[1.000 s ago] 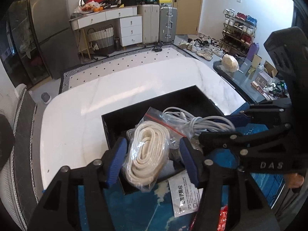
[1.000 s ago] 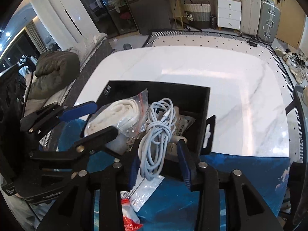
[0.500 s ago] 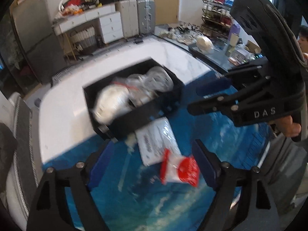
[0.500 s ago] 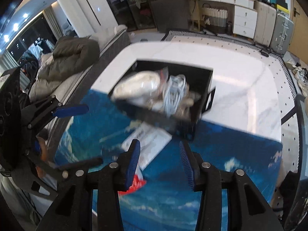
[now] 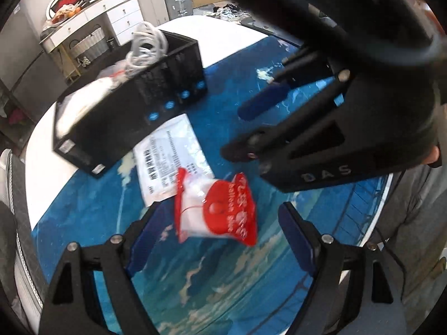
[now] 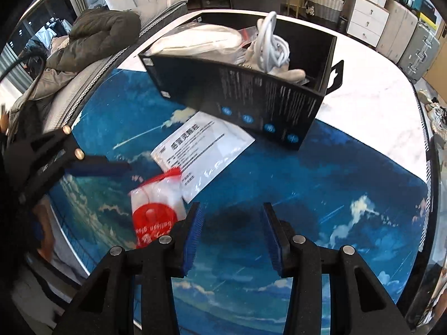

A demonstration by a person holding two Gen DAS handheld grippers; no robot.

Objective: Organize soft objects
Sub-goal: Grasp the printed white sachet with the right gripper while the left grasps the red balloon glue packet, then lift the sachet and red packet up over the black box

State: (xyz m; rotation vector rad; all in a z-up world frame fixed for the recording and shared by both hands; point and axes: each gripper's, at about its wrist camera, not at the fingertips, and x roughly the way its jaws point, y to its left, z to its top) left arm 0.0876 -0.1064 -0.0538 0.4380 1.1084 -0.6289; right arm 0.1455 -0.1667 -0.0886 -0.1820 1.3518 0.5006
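On the blue mat covering the counter's near side, a red-and-white pouch lies between the left tool's blue pads, not touched; its jaws, w/ nothing gripped, have just been closing a little after widening. Right tool hovers over bare mat beside the pouch, jaws partly apart, empty. White packet lies flat btwn pouch and black box, which holds a bagged white coil & cable.
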